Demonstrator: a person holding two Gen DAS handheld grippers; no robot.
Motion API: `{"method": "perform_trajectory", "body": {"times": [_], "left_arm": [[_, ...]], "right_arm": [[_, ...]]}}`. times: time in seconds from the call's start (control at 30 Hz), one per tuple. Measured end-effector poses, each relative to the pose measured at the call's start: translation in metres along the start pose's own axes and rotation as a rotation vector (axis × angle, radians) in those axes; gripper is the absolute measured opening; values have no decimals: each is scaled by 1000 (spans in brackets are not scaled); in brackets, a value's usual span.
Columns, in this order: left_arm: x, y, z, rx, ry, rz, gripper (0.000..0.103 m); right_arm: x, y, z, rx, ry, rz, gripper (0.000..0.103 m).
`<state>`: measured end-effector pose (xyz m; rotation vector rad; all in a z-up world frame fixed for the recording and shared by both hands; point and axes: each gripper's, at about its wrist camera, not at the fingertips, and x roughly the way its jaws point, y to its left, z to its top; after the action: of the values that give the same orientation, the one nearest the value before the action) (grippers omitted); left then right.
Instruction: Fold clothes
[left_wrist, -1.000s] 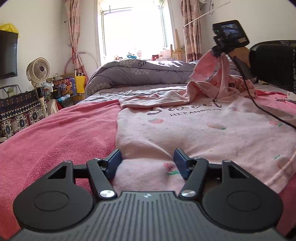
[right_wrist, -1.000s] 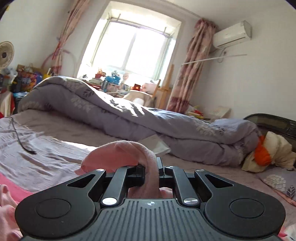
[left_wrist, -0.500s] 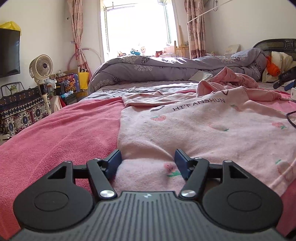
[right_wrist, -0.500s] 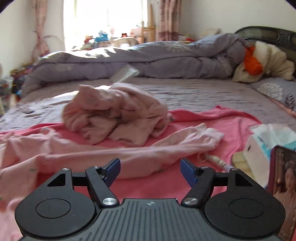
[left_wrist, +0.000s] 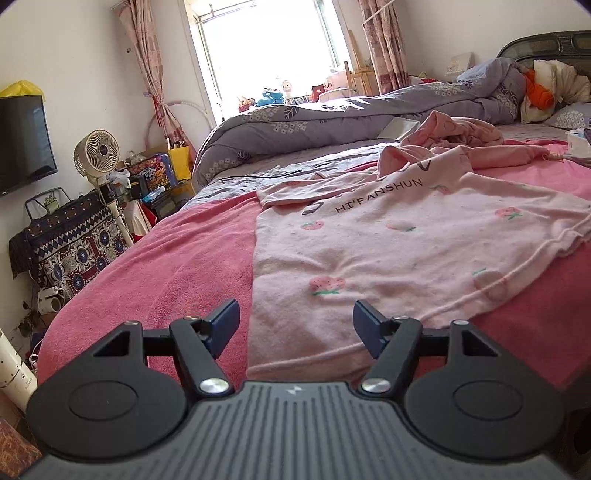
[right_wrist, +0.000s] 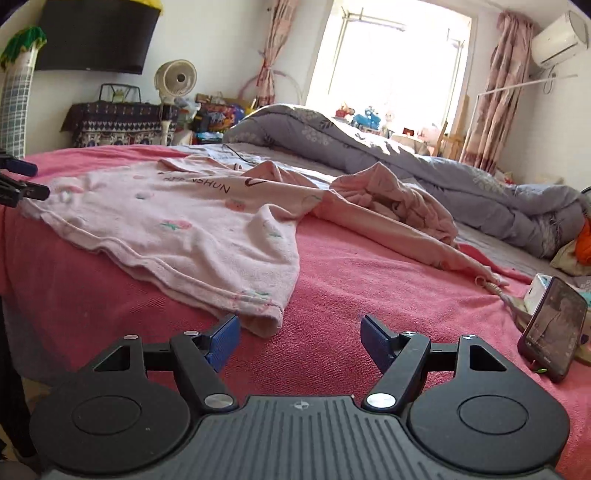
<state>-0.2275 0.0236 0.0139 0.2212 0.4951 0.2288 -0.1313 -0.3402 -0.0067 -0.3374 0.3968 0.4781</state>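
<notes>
A pink shirt (left_wrist: 388, 251) with little strawberries and black letters lies spread flat on the red blanket (left_wrist: 177, 266), filling the middle of the frame. Its far sleeve is bunched up. The left gripper (left_wrist: 293, 326) and right gripper (right_wrist: 300, 338) both gape wide at its near edge, holding nothing.

Shirt (left_wrist: 388, 251): you see pale pink with red strawberries and dark lettering.
Blanket (left_wrist: 177, 266): you see plain coral pink.
Duvet (left_wrist: 332, 122): you see grey-lilac with a white leaf and flower print.
Gripper pads (right_wrist: 223, 338): yours are blue on black.
Cloth-covered stand (left_wrist: 74, 243): you see a navy, red and white geometric print.
</notes>
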Motion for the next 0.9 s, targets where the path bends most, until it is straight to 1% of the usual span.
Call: {"method": "perform_trajectory", "body": {"times": [0.1, 0.13, 0.23, 0.3, 0.33, 0.37, 0.4, 0.43, 0.47, 0.5, 0.57, 0.7, 0.77, 0.83, 0.87, 0.9], "left_arm": [[-3, -7, -2, 1, 11, -4, 71], [-5, -10, -2, -1, 12, -11, 71], [-9, -17, -1, -6, 13, -41, 71], [-12, -26, 1, -6, 5, -77, 71], [-13, -33, 4, -2, -2, -98, 71], [-13, -40, 6, 5, -9, -118, 71], [-13, -47, 9, 14, -17, -136, 71], [-14, -55, 12, 27, -26, -154, 71], [-14, -64, 15, 41, -38, -174, 71], [-14, -73, 19, 56, -50, -193, 71], [-13, -92, 27, 91, -76, -235, 71], [-4, -126, 39, 138, -114, -285, 72], [1, -141, 44, 146, -124, -308, 72], [6, -154, 48, 160, -138, -329, 73], [9, -159, 50, 170, -147, -321, 73], [12, -162, 50, 181, -154, -286, 73]], "right_arm": [[8, 9, -8, 24, -30, -72, 74], [11, 11, -10, 34, -46, -98, 78], [18, 16, -12, 44, -94, -166, 79], [22, 22, -10, 37, -127, -170, 79], [25, 25, -8, 28, -131, -173, 75], [30, 26, -6, 42, -121, -158, 69], [36, 27, -4, 56, -111, -143, 44], [41, 28, -2, 70, -100, -127, 22], [46, 30, 1, 84, -90, -112, 15], [44, 30, 6, 104, -100, -121, 13], [36, 28, 11, 128, -126, -136, 13], [19, 12, 22, 196, -176, -152, 13], [14, 9, 25, 224, -183, -140, 13], [12, 11, 26, 228, -185, -149, 13], [13, 12, 26, 230, -185, -150, 13], [14, 12, 26, 233, -184, -152, 13]]}}
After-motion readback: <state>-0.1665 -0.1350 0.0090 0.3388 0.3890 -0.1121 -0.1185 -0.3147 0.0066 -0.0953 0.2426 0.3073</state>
